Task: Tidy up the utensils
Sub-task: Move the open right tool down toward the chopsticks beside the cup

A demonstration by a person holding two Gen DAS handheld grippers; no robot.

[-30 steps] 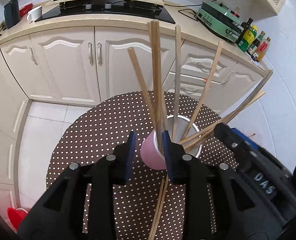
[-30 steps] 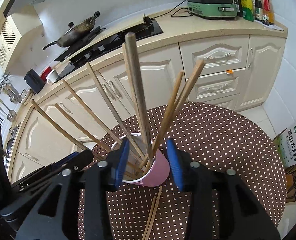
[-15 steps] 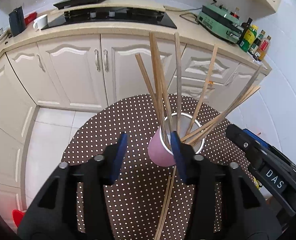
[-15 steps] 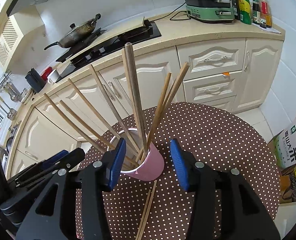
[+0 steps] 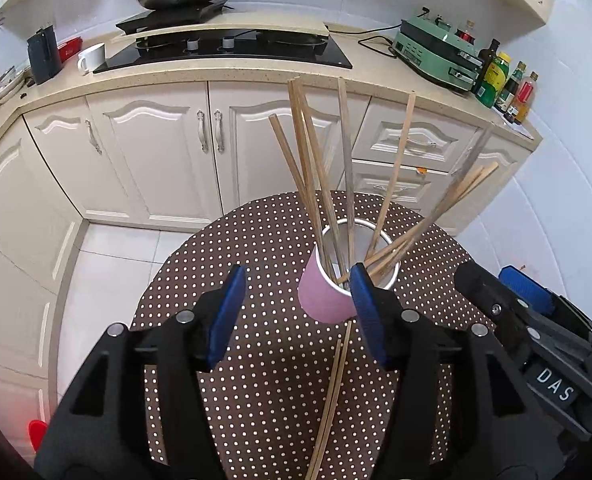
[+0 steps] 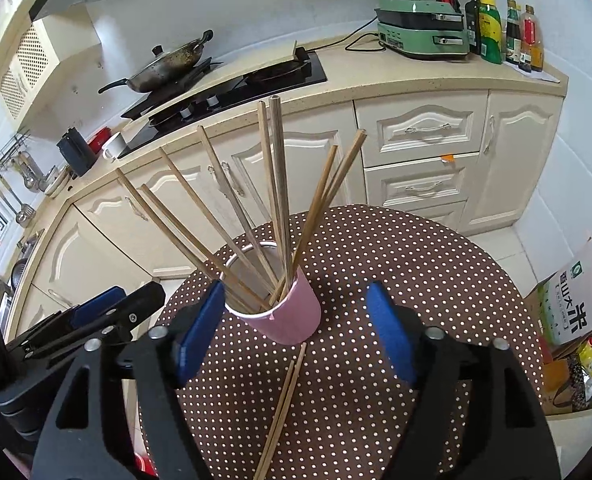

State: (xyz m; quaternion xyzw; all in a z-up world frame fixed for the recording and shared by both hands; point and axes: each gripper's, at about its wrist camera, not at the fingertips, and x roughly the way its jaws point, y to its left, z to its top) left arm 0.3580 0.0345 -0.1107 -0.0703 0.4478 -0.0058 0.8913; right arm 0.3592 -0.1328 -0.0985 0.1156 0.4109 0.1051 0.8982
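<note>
On dotted round table (image 5: 256,400), wooden chopsticks (image 6: 278,184) fan from pink paper cup (image 6: 292,320) (both grippers (image 5: 296,312) (image 6: 296,332) just released, holding nothing).

My left gripper (image 5: 296,316): angled downward, jaws just opened, nothing pressed. My right gripper (image 6: 296,332): angled downward, jaws just opened wider, empty.

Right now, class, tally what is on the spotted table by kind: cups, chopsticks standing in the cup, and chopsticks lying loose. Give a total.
Pink cup: 1
Chopsticks standing in the cup: 8
Loose chopsticks lying on the spotted table: 2
Total: 11
</note>
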